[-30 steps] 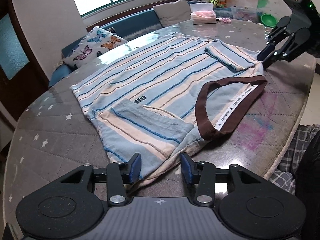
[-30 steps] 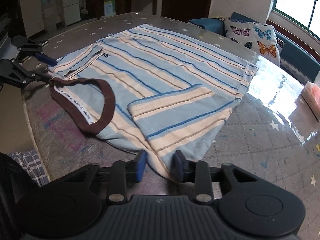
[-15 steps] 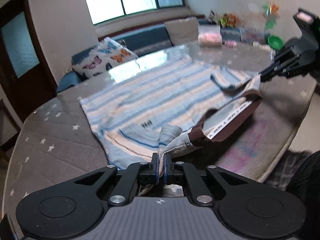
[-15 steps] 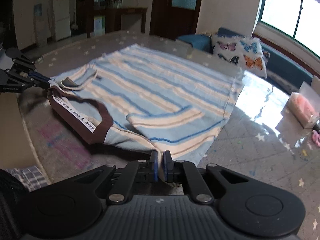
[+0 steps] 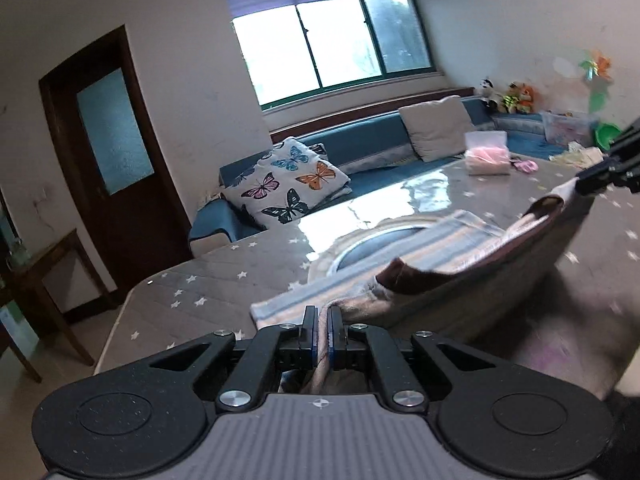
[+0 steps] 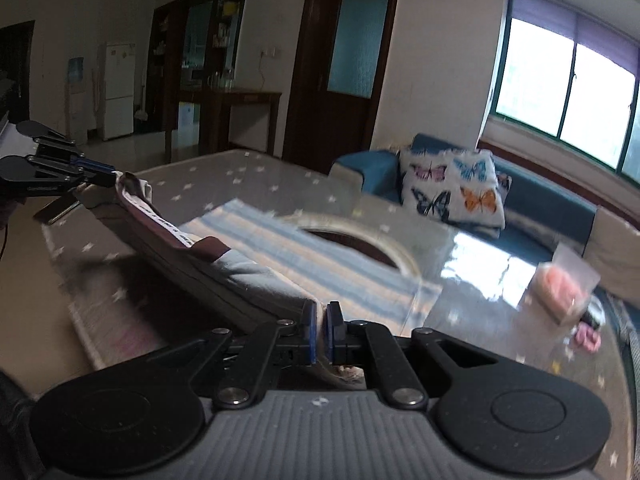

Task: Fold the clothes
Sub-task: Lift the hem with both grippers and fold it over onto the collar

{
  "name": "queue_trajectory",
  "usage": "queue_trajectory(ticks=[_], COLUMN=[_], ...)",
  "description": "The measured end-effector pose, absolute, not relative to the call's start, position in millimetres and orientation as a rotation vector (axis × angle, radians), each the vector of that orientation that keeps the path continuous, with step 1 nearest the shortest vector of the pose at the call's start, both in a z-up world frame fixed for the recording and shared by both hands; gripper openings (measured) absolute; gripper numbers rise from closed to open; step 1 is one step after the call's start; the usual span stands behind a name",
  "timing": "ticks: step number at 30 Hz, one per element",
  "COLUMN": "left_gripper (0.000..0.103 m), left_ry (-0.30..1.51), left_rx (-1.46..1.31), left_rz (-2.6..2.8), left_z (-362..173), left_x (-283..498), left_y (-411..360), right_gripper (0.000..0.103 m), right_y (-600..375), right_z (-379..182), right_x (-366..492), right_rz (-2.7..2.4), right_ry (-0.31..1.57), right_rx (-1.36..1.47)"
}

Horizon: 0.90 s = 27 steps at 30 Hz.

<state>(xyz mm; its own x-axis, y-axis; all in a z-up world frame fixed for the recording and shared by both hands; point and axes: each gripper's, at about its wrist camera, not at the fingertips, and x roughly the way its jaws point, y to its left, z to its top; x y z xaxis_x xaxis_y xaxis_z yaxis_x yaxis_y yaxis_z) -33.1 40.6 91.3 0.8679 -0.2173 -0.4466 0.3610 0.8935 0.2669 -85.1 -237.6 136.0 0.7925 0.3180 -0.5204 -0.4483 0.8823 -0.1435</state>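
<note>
Left wrist: star-patterned table (image 5: 200, 280), sofa (image 5: 360, 140) under window, both tongs (image 5: 322, 334) (image 6: 320, 334) clamped on striped shirt (image 5: 440, 248).

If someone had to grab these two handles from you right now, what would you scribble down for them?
Left gripper: shut on the shoulder end of the blue-and-cream striped T-shirt.
Right gripper: shut on the shirt's other shoulder end.
The brown collar edge is raised off the star-patterned grey table; the far part lies flat.
Done: both ends gripped and raised.
Left: carry the edge forward, lay it down, finish folding.
</note>
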Motion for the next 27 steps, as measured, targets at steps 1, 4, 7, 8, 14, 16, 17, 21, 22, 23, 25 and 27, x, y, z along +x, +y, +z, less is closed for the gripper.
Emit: queue_trajectory(ticks=[1,4,7,8,14,16,17,21,22,23,25,27], left_gripper=[0.005,0.005,0.005,0.005,0.004,0.004,0.004,0.005,0.005,0.005,0.006,0.008], left_ry=[0.419,0.435,0.473,0.488,0.583,0.611,0.628,0.684,0.704,0.717,0.733,0.750], left_rx=[0.352,0.343,0.353,0.353,0.357,0.363,0.360,0.336,0.328,0.325,0.323,0.297], left_rz=[-0.304,-0.293,-0.282,-0.283,-0.288,-0.289,-0.289,-0.302,-0.304,-0.291,-0.279,-0.249], left_z=[92.3,92.7,89.3,87.2,63.3,54.6,50.0,33.1,27.4,20.9,9.1,1.2], left_x=[-21.3,19.5,64.5,78.0,158.9,180.3,188.7,222.7,230.4,236.3,245.0,250.7], left_y=[39.4,37.8,35.2,34.7,31.2,30.2,30.6,33.6,33.7,33.8,33.7,37.4], right_gripper=[0.004,0.004,0.004,0.004,0.004,0.004,0.004,0.004,0.004,0.004,0.004,0.005], right_y=[-237.1,-237.3,-238.9,-238.9,-238.0,-237.6,-237.1,-236.9,-236.9,-238.9,-239.8,-240.7], right_z=[136.9,139.4,136.2,136.2,117.8,107.1,100.6,69.2,69.2,53.2,46.6,34.6], right_x=[-76.7,-32.7,3.1,3.1,87.3,113.0,125.9,172.5,172.5,188.6,195.3,203.6], right_rz=[0.415,0.412,0.395,0.395,0.368,0.357,0.352,0.317,0.317,0.302,0.295,0.275], right_ry=[0.506,0.520,0.536,0.536,0.610,0.637,0.650,0.715,0.715,0.744,0.754,0.760], right_rx=[-0.266,-0.247,-0.249,-0.249,-0.235,-0.229,-0.230,-0.211,-0.211,-0.189,-0.168,-0.144])
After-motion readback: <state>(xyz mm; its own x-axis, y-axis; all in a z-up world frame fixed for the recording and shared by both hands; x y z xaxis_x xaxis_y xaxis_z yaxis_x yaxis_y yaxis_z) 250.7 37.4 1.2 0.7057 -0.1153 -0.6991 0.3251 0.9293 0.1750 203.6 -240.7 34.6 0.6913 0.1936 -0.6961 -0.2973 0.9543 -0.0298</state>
